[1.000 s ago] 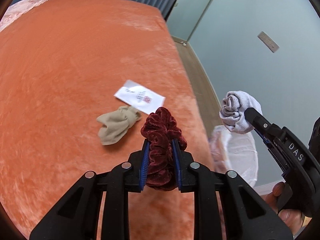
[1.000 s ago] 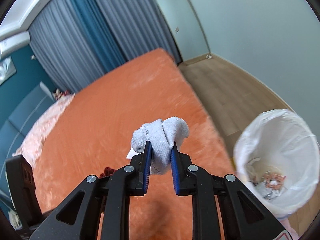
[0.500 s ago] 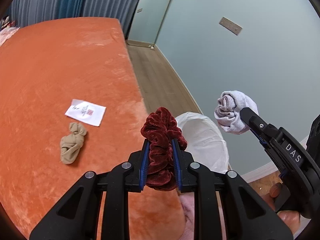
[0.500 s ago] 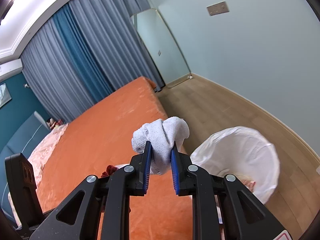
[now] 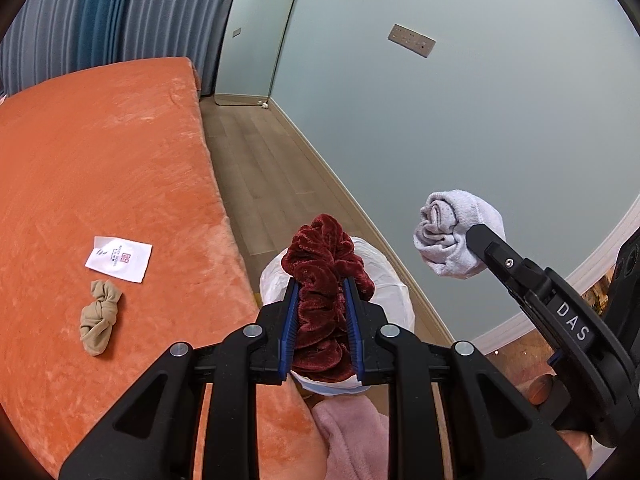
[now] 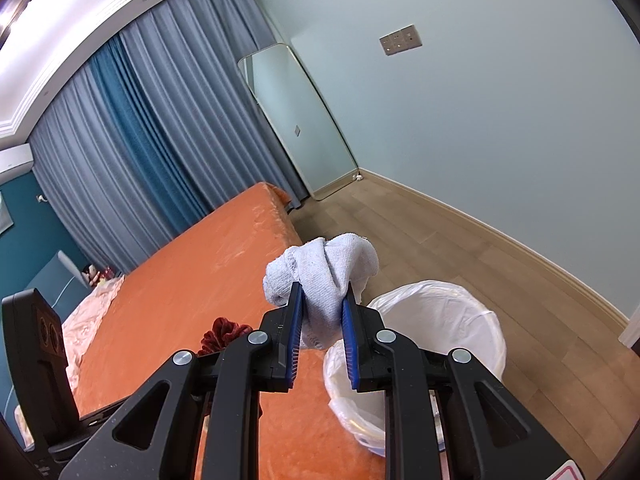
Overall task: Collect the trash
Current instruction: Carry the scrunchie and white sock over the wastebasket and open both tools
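My left gripper (image 5: 320,292) is shut on a dark red velvet scrunchie (image 5: 320,256) and holds it over the white-lined trash bin (image 5: 394,300) beside the bed. My right gripper (image 6: 322,300) is shut on a rolled grey sock (image 6: 320,272), also seen in the left wrist view (image 5: 452,236), held in the air near the bin (image 6: 436,320). A tan knotted sock (image 5: 98,316) and a white paper packet (image 5: 119,258) lie on the orange bed (image 5: 100,160).
The bin stands on the wooden floor (image 6: 480,248) at the bed's right edge. A pink cloth (image 5: 352,432) hangs below my left gripper. A mirror (image 6: 296,120) leans on the pale wall; curtains (image 6: 140,140) hang behind the bed.
Both grippers have swung right from over the bed toward the bin, still holding the scrunchie and the grey sock. The tan sock and packet now sit far left.
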Demonstrator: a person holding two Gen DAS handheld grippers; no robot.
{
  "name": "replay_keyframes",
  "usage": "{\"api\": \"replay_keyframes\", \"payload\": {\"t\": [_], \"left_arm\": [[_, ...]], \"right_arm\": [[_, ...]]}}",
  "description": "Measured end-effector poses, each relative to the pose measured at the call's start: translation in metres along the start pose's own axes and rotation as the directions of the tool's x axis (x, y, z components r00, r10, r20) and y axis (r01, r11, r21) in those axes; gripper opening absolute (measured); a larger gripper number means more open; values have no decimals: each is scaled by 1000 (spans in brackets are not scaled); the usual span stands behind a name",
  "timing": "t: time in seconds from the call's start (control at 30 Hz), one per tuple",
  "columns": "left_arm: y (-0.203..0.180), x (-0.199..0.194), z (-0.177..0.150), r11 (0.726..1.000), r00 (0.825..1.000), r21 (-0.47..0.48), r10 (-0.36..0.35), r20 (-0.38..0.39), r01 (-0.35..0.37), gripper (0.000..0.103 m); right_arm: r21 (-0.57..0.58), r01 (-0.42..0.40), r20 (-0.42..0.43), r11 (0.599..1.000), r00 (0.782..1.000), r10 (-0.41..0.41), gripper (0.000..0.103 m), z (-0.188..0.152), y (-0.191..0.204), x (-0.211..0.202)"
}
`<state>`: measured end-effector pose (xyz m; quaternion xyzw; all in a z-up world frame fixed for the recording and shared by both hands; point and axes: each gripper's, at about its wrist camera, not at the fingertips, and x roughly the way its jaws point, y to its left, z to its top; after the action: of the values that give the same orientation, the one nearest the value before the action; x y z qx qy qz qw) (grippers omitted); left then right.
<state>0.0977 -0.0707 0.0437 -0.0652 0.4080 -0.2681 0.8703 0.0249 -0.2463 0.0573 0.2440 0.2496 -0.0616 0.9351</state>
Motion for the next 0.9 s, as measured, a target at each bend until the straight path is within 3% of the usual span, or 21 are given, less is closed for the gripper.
{"api": "replay_keyframes", "payload": {"t": [0.9], "left_arm": [[-34, 18, 9, 997, 999, 67, -44, -14, 45, 22]], "right_arm": [[20, 39, 14, 999, 999, -39, 18, 0, -9, -13]]}}
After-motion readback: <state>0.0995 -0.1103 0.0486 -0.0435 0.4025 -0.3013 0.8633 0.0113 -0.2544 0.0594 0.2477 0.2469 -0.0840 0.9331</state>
